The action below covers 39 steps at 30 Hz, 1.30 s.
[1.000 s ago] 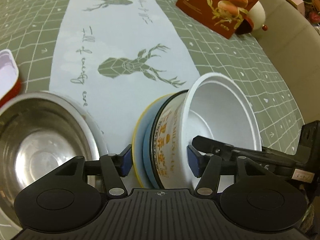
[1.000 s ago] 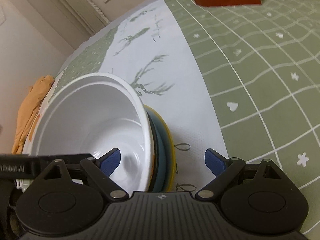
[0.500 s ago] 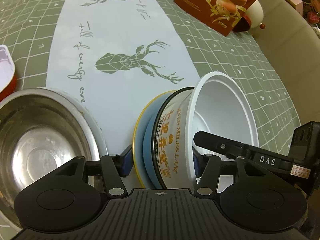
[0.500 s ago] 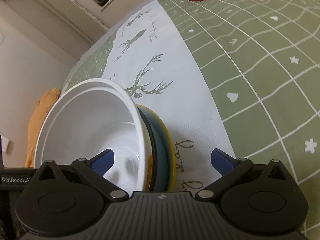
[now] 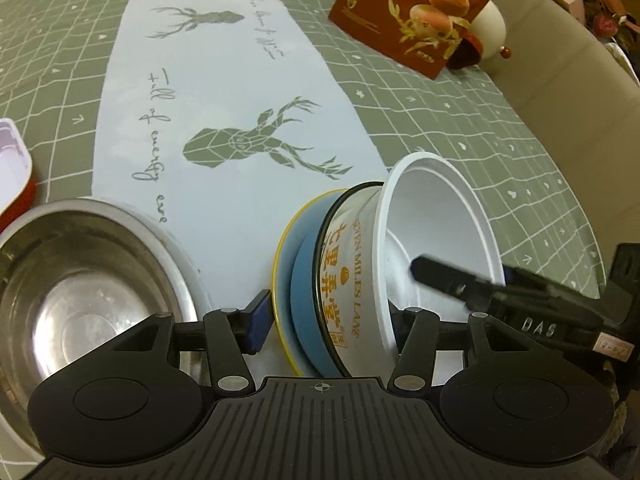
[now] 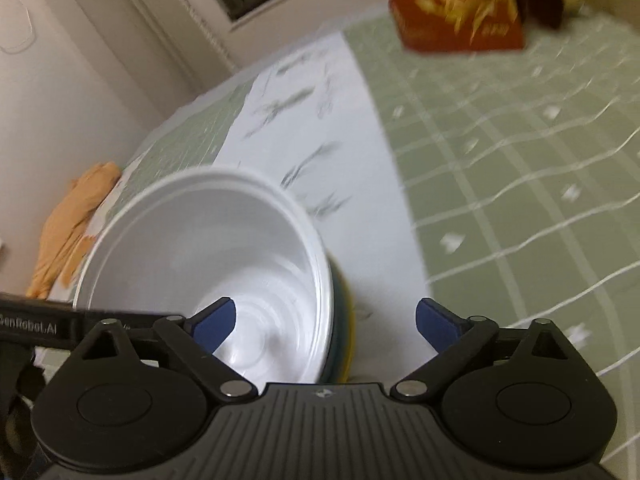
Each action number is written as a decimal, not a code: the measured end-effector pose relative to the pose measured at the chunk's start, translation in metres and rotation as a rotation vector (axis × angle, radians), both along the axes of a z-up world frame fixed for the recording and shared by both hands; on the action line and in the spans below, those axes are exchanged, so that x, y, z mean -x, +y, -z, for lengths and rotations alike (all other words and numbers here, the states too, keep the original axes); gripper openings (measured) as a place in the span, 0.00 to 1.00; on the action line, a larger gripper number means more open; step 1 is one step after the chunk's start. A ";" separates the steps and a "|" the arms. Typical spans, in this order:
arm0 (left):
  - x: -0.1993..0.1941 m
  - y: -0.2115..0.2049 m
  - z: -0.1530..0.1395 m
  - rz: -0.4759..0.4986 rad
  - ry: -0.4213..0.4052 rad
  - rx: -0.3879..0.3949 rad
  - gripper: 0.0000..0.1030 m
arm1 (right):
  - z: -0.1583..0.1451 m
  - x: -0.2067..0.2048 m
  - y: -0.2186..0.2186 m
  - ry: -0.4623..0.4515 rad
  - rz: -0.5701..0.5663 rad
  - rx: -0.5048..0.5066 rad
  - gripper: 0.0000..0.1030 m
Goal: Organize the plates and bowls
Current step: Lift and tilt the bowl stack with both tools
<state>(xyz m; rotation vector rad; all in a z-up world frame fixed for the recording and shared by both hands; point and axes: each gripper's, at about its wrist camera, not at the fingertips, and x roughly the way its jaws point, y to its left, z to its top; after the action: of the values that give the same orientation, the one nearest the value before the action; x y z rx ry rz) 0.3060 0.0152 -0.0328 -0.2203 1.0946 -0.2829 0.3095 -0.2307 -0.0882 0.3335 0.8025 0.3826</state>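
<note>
My left gripper [image 5: 324, 316] is shut on a nested stack tipped on its side: a white bowl [image 5: 436, 232] inside an enamel bowl with orange lettering [image 5: 348, 276], then a blue dish [image 5: 304, 292] and a yellow-rimmed plate [image 5: 282, 276]. The white bowl [image 6: 208, 264] also fills the right wrist view. My right gripper [image 6: 324, 320] is open, its left finger inside the white bowl, its right finger beyond the stack's edge. A steel bowl [image 5: 80, 292] sits to the stack's left.
A red gift box [image 5: 416, 12] with a white and red pot [image 5: 486, 32] behind it stands at the far right. A red-and-white container [image 5: 12, 168] lies at the left edge. An orange cloth [image 6: 72, 220] lies at the table's far left edge.
My right gripper has opened wider and shifted, blurring its view. The stack in my left gripper has tilted slightly while staying gripped.
</note>
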 end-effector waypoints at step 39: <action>-0.018 -0.018 0.016 0.009 0.048 -0.121 0.55 | 0.024 -0.023 0.010 0.197 -0.087 -0.076 0.73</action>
<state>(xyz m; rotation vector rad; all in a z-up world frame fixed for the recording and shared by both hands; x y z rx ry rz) 0.3242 -0.0025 -0.0486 -0.1147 1.1567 -0.2198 0.3327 -0.2207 -0.1125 0.4123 0.9998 0.4676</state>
